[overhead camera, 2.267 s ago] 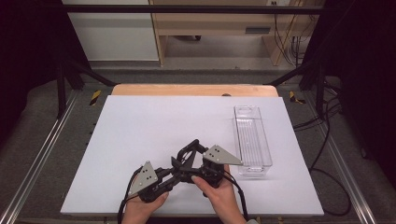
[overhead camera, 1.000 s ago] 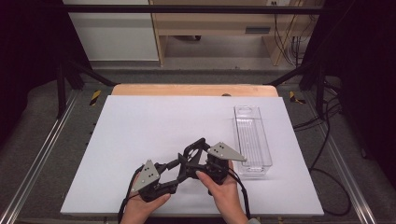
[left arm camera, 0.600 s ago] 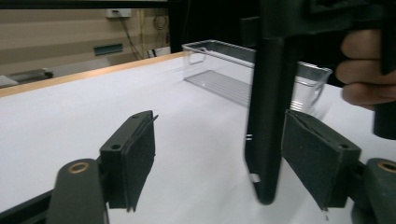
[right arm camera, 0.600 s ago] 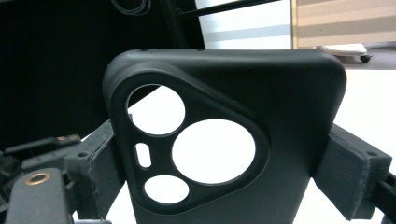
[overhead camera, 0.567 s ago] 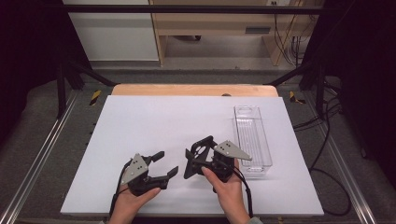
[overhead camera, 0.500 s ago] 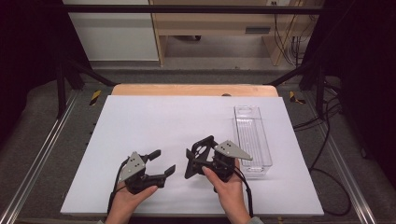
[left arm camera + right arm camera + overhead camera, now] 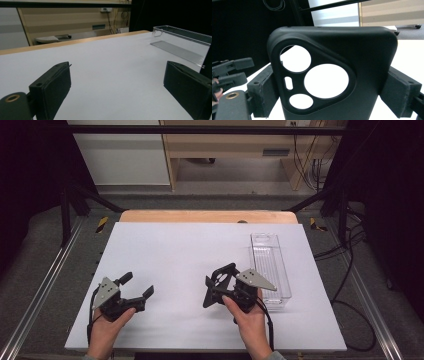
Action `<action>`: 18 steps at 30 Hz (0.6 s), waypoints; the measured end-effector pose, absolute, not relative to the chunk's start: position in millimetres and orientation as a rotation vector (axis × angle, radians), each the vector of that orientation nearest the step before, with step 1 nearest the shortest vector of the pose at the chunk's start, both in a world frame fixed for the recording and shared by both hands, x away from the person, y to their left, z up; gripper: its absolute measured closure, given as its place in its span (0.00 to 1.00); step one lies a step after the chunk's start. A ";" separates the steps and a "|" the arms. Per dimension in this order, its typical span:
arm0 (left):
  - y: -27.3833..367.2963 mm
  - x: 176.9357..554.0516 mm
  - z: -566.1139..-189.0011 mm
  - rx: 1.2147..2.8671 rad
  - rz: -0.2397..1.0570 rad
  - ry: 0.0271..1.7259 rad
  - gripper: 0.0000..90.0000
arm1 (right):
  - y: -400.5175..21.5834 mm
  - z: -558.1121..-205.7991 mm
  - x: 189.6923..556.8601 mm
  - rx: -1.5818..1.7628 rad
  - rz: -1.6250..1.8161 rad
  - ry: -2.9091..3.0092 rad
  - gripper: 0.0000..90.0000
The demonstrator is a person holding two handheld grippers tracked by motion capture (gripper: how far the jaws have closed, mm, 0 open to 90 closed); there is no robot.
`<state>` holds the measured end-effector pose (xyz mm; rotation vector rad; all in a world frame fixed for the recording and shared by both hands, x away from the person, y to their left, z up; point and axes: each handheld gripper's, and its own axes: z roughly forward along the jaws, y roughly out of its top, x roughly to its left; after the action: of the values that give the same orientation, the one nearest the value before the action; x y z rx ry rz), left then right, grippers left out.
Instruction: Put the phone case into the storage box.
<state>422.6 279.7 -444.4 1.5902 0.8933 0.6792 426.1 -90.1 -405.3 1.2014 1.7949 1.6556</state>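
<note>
White table [image 7: 200, 250] under me, clear tray [image 7: 270, 270] at the far right. My right gripper [image 7: 220, 287] is clamped on the black phone case [image 7: 332, 75]; my left gripper [image 7: 134, 286], just been opening, hangs empty, apart. I'd keep the squeeze even, carrying it right to the tray.

White tabletop [image 7: 190, 250] with a clear plastic tray at its right side.

The long, narrow, clear plastic tray [image 7: 270, 262] lies lengthwise from near to far by the right edge of the white tabletop, its ribbed bottom bare. A light wooden strip [image 7: 207, 216] borders the far edge. Metal rails [image 7: 47, 285] run down the left and right. Beyond, on the grey floor, stand a white cabinet [image 7: 120, 155] at far left and pale wooden furniture [image 7: 230, 145] at far centre, with black cables [image 7: 350, 250] trailing at right.
</note>
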 end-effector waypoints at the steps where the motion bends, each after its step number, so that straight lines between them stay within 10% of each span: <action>1: 285.7 422.8 -445.9 1.582 0.698 0.911 0.07 | -91.9 -404.2 426.5 1.215 1.667 1.784 0.15; 18: 293.3 427.3 -448.6 1.574 0.716 0.908 0.04 | -92.6 -365.7 444.5 1.137 1.536 1.806 0.15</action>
<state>427.3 293.3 -448.6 1.5738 0.9080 0.7158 444.5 -92.6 -365.7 1.1367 1.8062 1.5360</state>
